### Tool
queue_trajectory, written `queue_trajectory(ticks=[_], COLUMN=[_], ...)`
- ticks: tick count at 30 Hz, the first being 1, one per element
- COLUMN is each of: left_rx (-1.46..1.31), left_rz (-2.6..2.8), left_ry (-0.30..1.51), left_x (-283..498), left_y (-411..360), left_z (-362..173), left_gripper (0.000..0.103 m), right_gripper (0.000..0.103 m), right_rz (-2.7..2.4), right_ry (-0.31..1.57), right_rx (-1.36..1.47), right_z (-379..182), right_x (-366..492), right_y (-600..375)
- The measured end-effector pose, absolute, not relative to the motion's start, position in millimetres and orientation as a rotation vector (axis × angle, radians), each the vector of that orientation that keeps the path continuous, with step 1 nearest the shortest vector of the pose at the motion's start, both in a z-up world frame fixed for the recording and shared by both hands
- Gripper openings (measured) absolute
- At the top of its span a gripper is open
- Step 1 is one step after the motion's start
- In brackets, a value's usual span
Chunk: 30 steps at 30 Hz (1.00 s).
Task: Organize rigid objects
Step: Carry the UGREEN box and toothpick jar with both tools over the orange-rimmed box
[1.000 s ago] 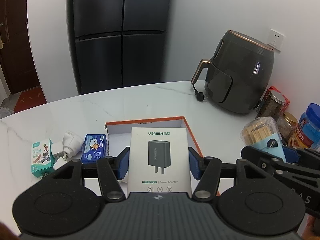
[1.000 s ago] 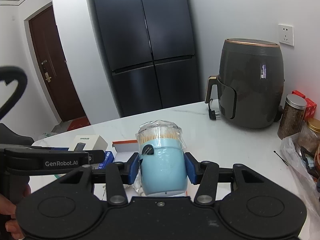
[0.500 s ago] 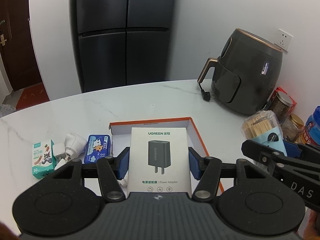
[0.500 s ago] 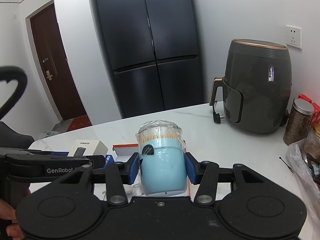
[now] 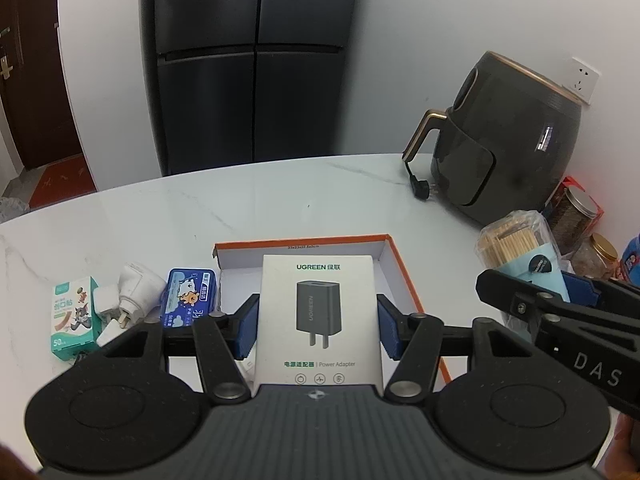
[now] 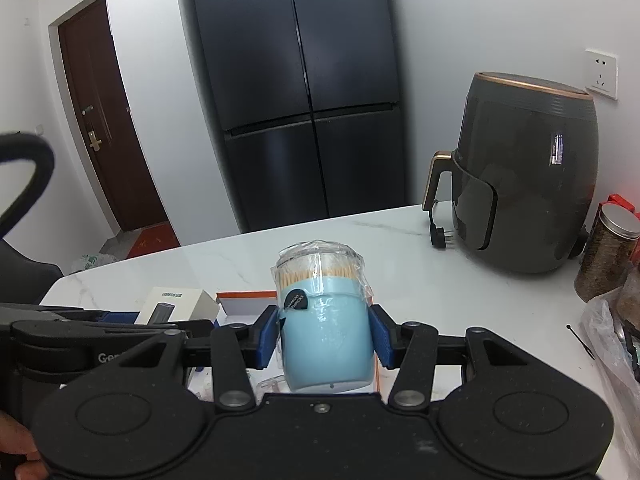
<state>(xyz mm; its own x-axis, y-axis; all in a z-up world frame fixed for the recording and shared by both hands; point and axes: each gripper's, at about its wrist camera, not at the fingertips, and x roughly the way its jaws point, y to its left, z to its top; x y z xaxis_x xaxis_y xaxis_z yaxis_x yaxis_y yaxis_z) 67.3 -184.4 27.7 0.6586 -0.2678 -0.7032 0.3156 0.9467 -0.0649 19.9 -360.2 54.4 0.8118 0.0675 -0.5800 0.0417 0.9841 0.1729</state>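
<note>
White marble tabletop (image 5: 280, 204) fills the left wrist view; dark four-door refrigerator (image 5: 252, 60) stands behind it against a white wall, brown door at far left. Left gripper (image 5: 318, 326) is clamped on a white UGREEN power adapter box (image 5: 318, 312), blue pads (image 5: 246, 332) pressed against both side edges. Box is held flat, face up, over an open orange-rimmed cardboard tray (image 5: 404, 276) that lies on the table. Left of the tray: blue tin with cartoon print (image 5: 190, 296), touching the tray's wall; then a white plug adapter (image 5: 134, 292), then a green-and-white bandage box (image 5: 72, 316) standing upright. Dark grey air fryer (image 5: 508, 140) sits at the back right, its plug (image 5: 420, 190) lying loose on the marble. Jars crowd the right edge. Right gripper enters from the right, carrying a light blue toothpick holder (image 5: 524, 252) wrapped in clear film

Right wrist view: same marble tabletop (image 6: 400, 248), refrigerator (image 6: 296, 92) and brown door (image 6: 108, 128) behind. Right gripper (image 6: 326, 336) is closed on the toothpick holder (image 6: 326, 340), blue pads (image 6: 268, 336) against its left and right sides; holder is upright, toothpicks visible under the film at its top. Whether its base touches anything cannot be told. Orange-rimmed tray (image 6: 244, 300) shows just behind the holder. Left gripper with the adapter box (image 6: 176, 304) sits at lower left. Air fryer (image 6: 524, 176) at right, glass jar with metal lid (image 6: 608, 252) beside it, wall socket (image 6: 600, 74) above
</note>
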Motion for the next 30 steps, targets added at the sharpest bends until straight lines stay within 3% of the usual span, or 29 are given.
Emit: queue_trajectory(ticks=[30], left_rx=[0.022], left_rz=[-0.281], left_ry=[0.884], left_x=[124.8], left_y=[-189.5], left_z=[-23.1], left_gripper=[0.059], right_gripper=[0.059], right_rz=[0.018], right_ry=[0.756], right_rx=[0.136], right_z=[-1.5], right_x=[90.9], right_y=[-357.5])
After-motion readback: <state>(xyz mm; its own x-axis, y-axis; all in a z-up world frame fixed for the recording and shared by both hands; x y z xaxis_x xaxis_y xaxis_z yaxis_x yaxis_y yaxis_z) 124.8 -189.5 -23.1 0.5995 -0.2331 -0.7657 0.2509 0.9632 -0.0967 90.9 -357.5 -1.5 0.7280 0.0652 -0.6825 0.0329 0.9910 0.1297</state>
